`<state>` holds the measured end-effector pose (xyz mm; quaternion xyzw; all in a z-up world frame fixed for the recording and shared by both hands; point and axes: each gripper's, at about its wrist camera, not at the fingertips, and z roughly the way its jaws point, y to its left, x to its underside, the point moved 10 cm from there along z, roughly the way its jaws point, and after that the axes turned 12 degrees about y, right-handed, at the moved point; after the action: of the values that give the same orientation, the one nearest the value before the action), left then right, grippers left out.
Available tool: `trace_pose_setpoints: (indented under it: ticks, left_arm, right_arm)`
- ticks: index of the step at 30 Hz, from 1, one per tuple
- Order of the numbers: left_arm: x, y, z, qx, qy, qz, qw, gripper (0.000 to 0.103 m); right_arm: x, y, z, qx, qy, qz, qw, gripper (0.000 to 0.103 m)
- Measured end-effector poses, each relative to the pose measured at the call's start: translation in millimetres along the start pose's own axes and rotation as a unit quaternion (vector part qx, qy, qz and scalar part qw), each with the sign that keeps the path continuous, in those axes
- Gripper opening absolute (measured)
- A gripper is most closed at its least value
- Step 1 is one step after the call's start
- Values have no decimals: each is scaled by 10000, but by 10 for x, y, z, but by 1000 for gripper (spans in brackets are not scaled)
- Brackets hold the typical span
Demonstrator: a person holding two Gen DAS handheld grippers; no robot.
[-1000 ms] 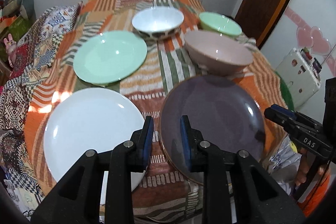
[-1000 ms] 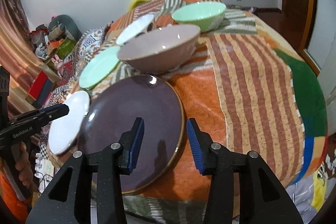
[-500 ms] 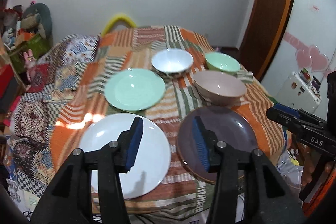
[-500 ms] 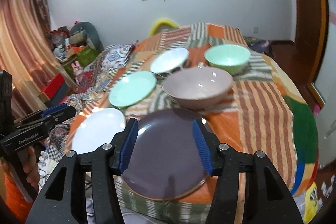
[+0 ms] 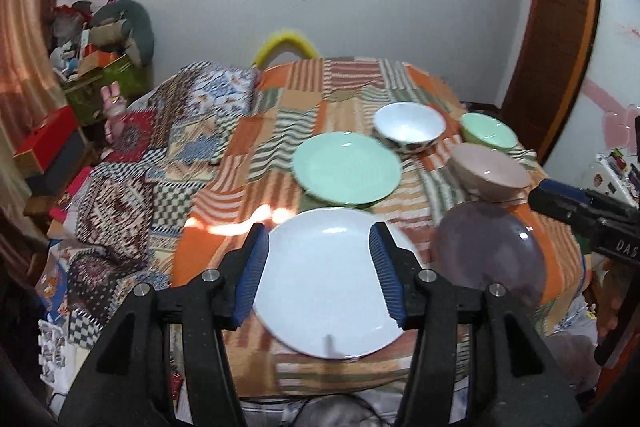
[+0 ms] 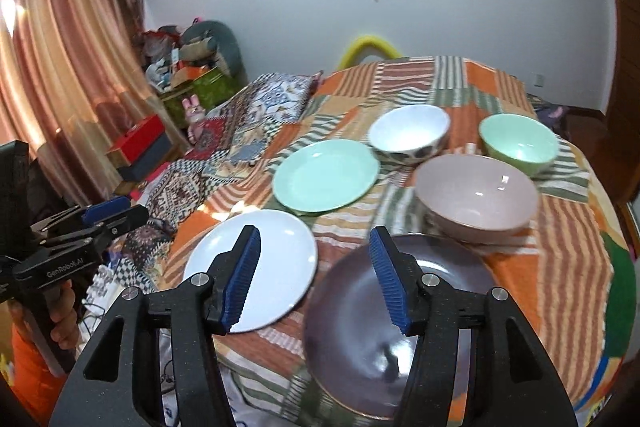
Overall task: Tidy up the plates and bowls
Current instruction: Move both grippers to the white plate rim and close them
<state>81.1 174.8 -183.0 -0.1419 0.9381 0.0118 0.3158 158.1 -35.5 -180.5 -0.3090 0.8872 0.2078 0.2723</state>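
On the patchwork-cloth table, a white plate (image 5: 328, 287) lies at the front left and a purple plate (image 5: 488, 255) at the front right. Behind them are a green plate (image 5: 346, 173), a white bowl (image 5: 408, 125), a green bowl (image 5: 488, 133) and a pink bowl (image 5: 492, 173). My left gripper (image 5: 318, 227) hovers above the white plate's near side, jaws opening, nothing between them. My right gripper (image 6: 314, 231) hangs above the gap between the white plate (image 6: 272, 259) and the purple plate (image 6: 352, 307), jaws also opening and empty.
The table's front edge (image 5: 320, 375) is just below both grippers. Boxes and toys (image 6: 180, 67) are piled at the left by a curtain. A yellow chair back (image 5: 286, 43) rises behind the table. A wooden door (image 5: 560, 27) stands at the right.
Both grippers have pulled back from the table and risen, and their jaws have spread wider. The left one has shifted from the purple plate's edge to over the white plate. No dish has moved.
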Motion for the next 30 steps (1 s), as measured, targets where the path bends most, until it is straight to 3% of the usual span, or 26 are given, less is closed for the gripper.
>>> trace_pose_setpoints:
  ticks: [8,21,30]
  left_arm:
    - [259,364,351,-222,347,-195,9990,52]
    - [629,645,1063,198,1158,-572,9914,52]
    - [717,676,1368,448,1434,-701,9862,51]
  right_arm:
    - [-11,282,426,-55,420,-230,9988,53]
    - [152,213,1079,225,1365,-172,9902,53]
    - [222,120,1368,338,1826,-122,9825,53]
